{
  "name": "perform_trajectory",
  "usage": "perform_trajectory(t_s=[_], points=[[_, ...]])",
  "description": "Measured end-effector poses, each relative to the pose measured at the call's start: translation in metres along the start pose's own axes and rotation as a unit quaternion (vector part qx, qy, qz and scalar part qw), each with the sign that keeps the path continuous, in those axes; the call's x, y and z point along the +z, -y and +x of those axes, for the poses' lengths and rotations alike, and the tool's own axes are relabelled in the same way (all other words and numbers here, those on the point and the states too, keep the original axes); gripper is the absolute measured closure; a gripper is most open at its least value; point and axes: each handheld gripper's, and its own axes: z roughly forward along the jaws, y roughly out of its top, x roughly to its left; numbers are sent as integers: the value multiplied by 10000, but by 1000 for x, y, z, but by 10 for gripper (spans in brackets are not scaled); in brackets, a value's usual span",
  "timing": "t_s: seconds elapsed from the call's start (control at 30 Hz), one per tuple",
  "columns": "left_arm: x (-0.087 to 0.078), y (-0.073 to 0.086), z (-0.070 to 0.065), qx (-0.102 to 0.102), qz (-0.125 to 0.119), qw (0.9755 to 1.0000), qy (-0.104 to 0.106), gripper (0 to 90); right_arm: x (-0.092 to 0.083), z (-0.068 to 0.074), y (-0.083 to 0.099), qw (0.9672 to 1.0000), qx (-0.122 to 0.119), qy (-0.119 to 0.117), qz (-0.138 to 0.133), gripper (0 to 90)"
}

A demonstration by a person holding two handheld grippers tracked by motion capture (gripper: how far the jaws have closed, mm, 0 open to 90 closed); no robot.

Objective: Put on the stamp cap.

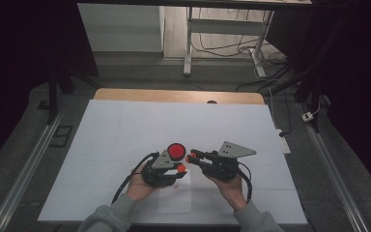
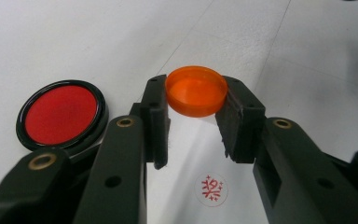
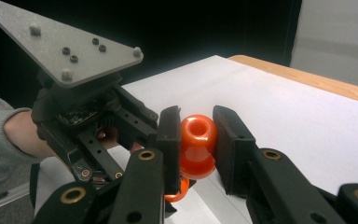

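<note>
My left gripper [image 1: 178, 169] is shut on a shallow orange cap [image 2: 196, 91], held level by its rim between the two pads, just above the white table [image 1: 125, 130]. Just left of that gripper, a round red disc in a black rim [image 2: 61, 114] lies flat on the table. My right gripper [image 1: 192, 157] is shut on a small orange bottle-shaped piece [image 3: 198, 140] with its open neck up. The two gripper tips are close together near the table's front centre. In the right gripper view, the left gripper's body [image 3: 98, 121] and grey plate [image 3: 70, 46] sit just behind the orange piece.
A small round red-printed mark [image 2: 210, 189] lies on the table under the left gripper's jaws. A wooden edge [image 1: 174, 95] runs along the far side. Beyond it are desk legs [image 1: 188, 43] and floor cables [image 1: 251, 48]. Metal rails flank the table.
</note>
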Motion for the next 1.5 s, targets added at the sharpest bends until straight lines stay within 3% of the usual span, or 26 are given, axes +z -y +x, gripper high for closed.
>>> perform_trajectory(t_s=[0.73,1.5], points=[[0,-1,-3,102,-2,9999,-75,649,15,8,9,9993,-1,-235,293,718],[-2,-3,-5,149,-38,9999,-62,648,20,8,13,9986,39,-248,459,718]])
